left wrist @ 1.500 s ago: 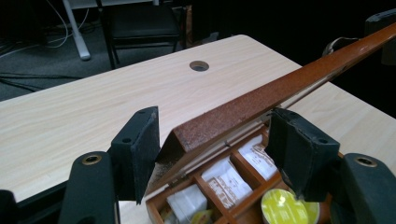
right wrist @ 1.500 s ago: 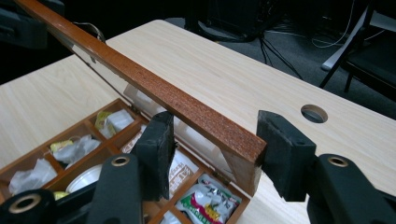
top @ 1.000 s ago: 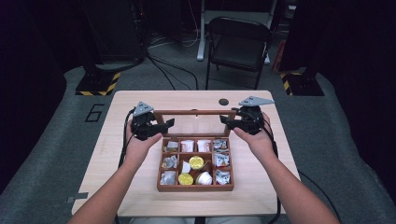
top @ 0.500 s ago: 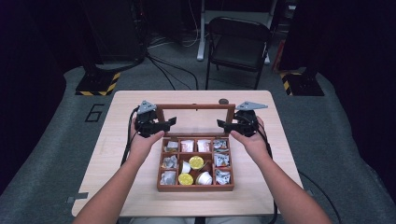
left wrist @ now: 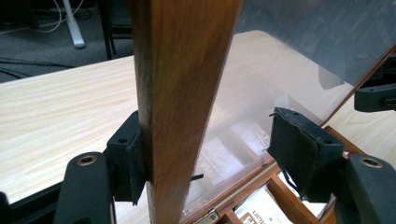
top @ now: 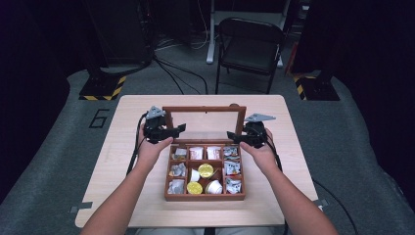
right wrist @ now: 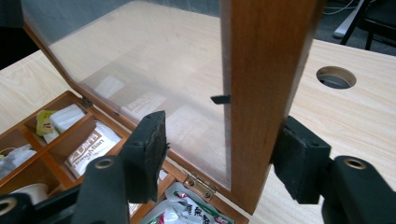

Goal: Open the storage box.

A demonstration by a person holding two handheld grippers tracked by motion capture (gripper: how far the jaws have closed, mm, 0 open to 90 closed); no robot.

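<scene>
- Forearms come in from the near edge of the desk (top: 98, 196), one on each side of the wooden box (top: 205, 196). The box sits at the desk's middle, toward the near side.
- Box is a grid of compartments: sachets and tea-bag packets in the side and back cells, small round cups with gold and white tops (top: 205, 170) in the middle ones. Nothing is lifted out.
- Left gripper (top: 169, 131) and right gripper (top: 240, 138) sit at the box's back corners, one per side rail of the lid (top: 203, 110). Likely so the lid swings level on its hinges instead of twisting.
- Left gripper view: fingers spread, straddling the lid's wooden rail (left wrist: 182, 93). One finger (left wrist: 133, 163) touches the rail's outer face; the other stands off behind the clear pane.
- Right gripper view: same setup, fingers spread either side of the rail (right wrist: 261, 93). Outer finger (right wrist: 299, 161) is at or just beside the wood, inner finger (right wrist: 149, 149) clear of the pane. Neither is pinching.
- Lid stands about upright on brass hinges (right wrist: 201, 183) at the box's back edge.
- Beyond: a cable hole in the desk (right wrist: 336, 77), then a folding chair (top: 249, 49) on the floor.
</scene>
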